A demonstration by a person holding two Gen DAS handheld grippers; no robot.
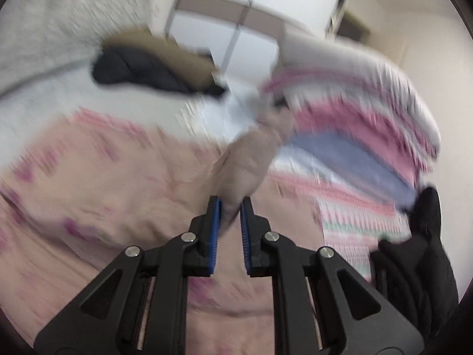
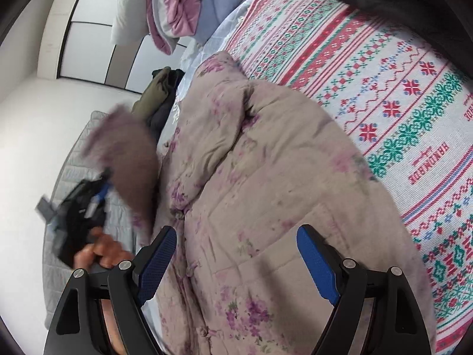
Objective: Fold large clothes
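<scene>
A beige quilted jacket with purple flowers (image 2: 251, 207) lies spread on a bed. My left gripper (image 1: 230, 204) is shut on a sleeve of the jacket (image 1: 251, 159) and holds it lifted; that view is blurred by motion. In the right wrist view the left gripper (image 2: 102, 186) shows at the left, held by a hand, with the lifted sleeve (image 2: 130, 153) in it. My right gripper (image 2: 236, 236) is open and empty, just above the jacket's body.
A patterned red, green and white blanket (image 2: 399, 94) covers the bed to the right. Piled pink, blue and white bedding (image 2: 183, 3) lies at the head. Dark and olive clothes (image 2: 159, 94) lie beyond the jacket. A black garment (image 1: 419, 254) is at the edge.
</scene>
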